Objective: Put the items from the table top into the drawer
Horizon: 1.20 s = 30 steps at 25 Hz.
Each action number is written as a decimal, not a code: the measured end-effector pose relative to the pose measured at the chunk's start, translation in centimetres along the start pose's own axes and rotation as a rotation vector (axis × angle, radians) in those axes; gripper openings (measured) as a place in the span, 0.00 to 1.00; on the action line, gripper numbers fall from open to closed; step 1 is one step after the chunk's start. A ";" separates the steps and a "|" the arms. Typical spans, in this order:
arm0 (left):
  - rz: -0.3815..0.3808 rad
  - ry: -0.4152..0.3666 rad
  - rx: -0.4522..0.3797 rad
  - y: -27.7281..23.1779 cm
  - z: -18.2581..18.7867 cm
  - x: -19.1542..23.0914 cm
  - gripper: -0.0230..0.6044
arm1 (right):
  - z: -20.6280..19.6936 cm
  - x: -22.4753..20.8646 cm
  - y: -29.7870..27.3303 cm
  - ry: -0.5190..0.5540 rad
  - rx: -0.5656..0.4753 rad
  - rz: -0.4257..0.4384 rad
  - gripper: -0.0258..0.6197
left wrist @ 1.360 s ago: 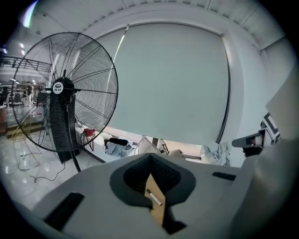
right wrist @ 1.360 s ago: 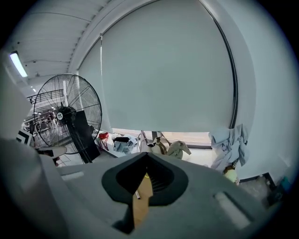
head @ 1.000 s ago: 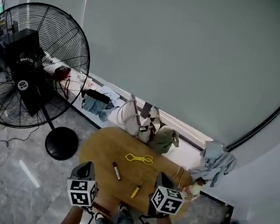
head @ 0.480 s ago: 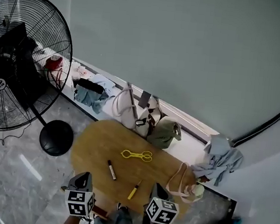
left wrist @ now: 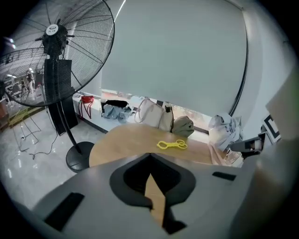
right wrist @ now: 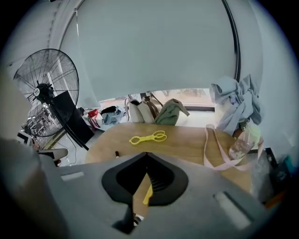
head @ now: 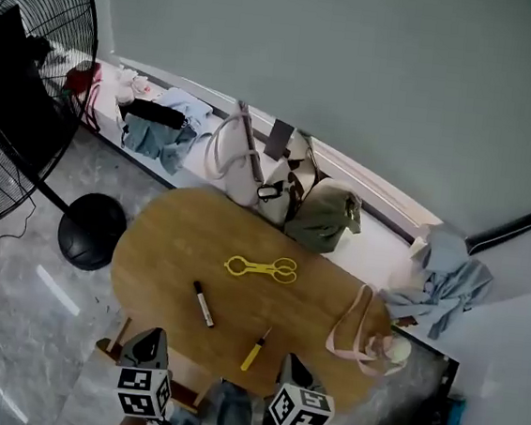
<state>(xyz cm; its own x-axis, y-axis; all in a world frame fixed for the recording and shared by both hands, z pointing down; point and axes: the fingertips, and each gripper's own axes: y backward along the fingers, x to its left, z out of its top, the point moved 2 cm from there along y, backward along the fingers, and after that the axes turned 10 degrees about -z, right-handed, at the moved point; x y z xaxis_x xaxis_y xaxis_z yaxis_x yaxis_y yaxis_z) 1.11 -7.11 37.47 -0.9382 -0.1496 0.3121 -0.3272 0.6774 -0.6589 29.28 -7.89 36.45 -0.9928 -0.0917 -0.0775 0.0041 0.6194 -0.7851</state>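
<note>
**Both jaws are clenched on nothing at the near edge of the oval wooden table (head: 163,243), and the closest item is on your right side.**

From your right gripper (head: 290,360), the yellow-handled screwdriver (head: 253,350) lies just beside the jaws at 10 o'clock. Its long axis runs 7 to 1, and that hand is the nearer one. From your left gripper (head: 151,336), also clamped shut and empty, the black marker pen (head: 203,304) lies at 1 o'clock, its axis 11 to 5. Farther out at 12, mid-table, the yellow plastic tongs (head: 260,269) lie crosswise, 9 to 3. At 2 o'clock, by the right end, sits the clear bottle with a pink strap (head: 391,348). Beyond the far edge, a white tote (head: 235,168) and an olive-green bag (head: 326,218) lean by the wall, and you cannot tell their contents. No view shows the drawer.
</note>
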 end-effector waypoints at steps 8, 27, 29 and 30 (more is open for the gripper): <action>0.000 0.039 0.037 -5.3 -5.8 1.8 0.03 | -6.5 -0.1 -5.5 -0.007 0.072 -0.001 0.05; 0.050 0.098 0.087 -7.8 -12.1 5.6 0.03 | -14.3 0.1 -10.3 -0.033 0.206 -0.018 0.08; 0.054 0.099 0.092 -7.7 -12.3 5.8 0.03 | -14.6 0.2 -10.5 -0.036 0.217 -0.011 0.09; 0.056 0.099 0.094 -7.7 -12.4 6.0 0.03 | -14.7 0.3 -10.7 -0.034 0.222 -0.011 0.09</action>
<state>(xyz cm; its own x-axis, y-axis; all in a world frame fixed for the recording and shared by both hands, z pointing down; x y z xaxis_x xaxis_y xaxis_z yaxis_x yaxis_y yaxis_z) -0.60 -4.30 52.85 -0.9410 -0.0386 0.3361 -0.2882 0.6116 -0.7368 27.17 -3.05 53.84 -0.9883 -0.1261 -0.0858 0.0232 0.4314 -0.9019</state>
